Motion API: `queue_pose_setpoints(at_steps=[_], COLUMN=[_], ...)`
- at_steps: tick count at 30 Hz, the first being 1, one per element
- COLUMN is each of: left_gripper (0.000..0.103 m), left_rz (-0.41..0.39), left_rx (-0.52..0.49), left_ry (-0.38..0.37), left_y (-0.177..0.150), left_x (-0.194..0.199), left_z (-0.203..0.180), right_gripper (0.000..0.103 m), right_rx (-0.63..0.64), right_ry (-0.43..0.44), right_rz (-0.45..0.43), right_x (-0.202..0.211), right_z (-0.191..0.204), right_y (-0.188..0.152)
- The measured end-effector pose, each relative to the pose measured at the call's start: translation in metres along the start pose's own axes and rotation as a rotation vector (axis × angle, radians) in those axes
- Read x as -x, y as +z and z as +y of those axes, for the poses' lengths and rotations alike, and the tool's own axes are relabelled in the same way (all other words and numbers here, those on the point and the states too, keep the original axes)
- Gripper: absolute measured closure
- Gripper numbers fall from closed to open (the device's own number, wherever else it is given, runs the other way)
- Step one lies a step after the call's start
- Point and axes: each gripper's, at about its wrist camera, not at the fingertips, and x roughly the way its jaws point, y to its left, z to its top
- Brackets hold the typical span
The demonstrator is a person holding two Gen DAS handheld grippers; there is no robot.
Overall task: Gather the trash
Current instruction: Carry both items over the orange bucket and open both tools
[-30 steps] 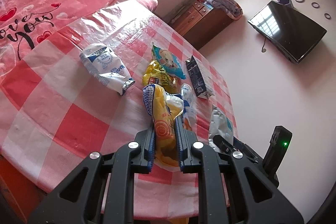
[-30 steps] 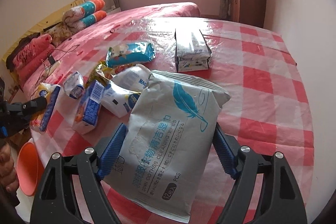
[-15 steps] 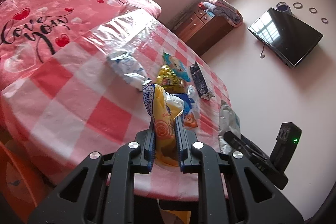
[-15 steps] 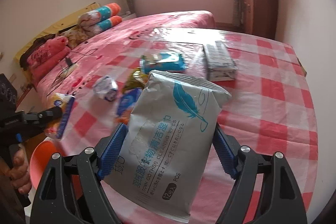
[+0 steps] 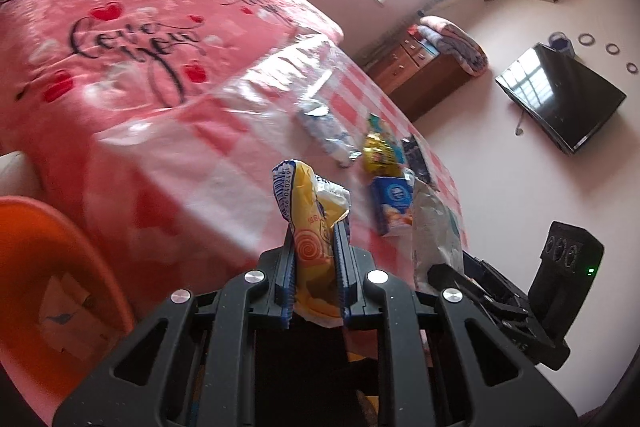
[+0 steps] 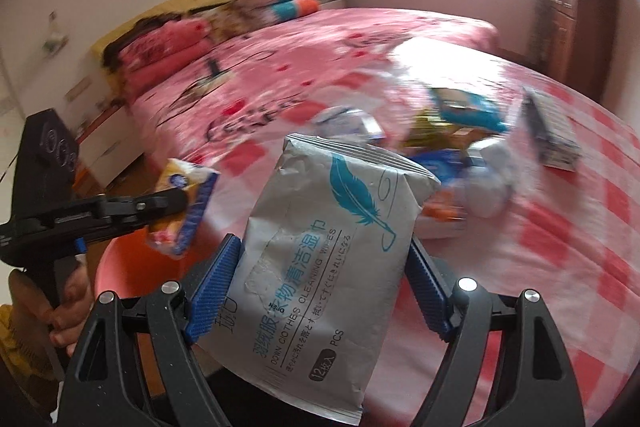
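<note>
My left gripper [image 5: 314, 259] is shut on a yellow snack wrapper [image 5: 308, 215] and holds it off the table's near edge, beside an orange bin [image 5: 48, 255]. In the right wrist view that gripper [image 6: 184, 203] and wrapper [image 6: 180, 183] hang above the bin [image 6: 132, 267]. My right gripper [image 6: 324, 267] is shut on a grey wet-wipes pack [image 6: 328, 247] with a blue feather print, held above the table edge; the pack also shows in the left wrist view [image 5: 434, 227]. Several wrappers [image 5: 384, 155] lie on the red-checked tablecloth [image 5: 224, 155].
A pink bed [image 5: 120, 27] lies past the table. A wooden dresser [image 5: 416, 71] with a folded blanket stands at the far wall, and a TV [image 5: 560, 103] hangs on the wall. A dark carton [image 6: 552, 135] lies on the table's right side.
Both grippers have pulled back from the table towards its near edge with their loads. The orange bin has come into view under the left gripper.
</note>
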Motion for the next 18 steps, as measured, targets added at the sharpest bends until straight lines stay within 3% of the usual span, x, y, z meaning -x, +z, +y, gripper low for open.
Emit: queue_pose_setpoints(at_steps=[10,18], left_gripper=[0.084,0.084], left_rz=[-0.054,-0.074], left_rx=[0.116,0.210], left_ry=[0.158,0.286], left_y=[-0.023,-0.044], left_x=[0.059,0.091], left_z=[0.076,0.130], right_gripper=[0.023,0.023], right_rx=[0.186,0.332], right_ry=[0.202,0.319], right_rz=[0.096,0.199], right_x=[-0.044,-0.089], right_z=[0.104,0.179], right_y=[0.005,-0.015])
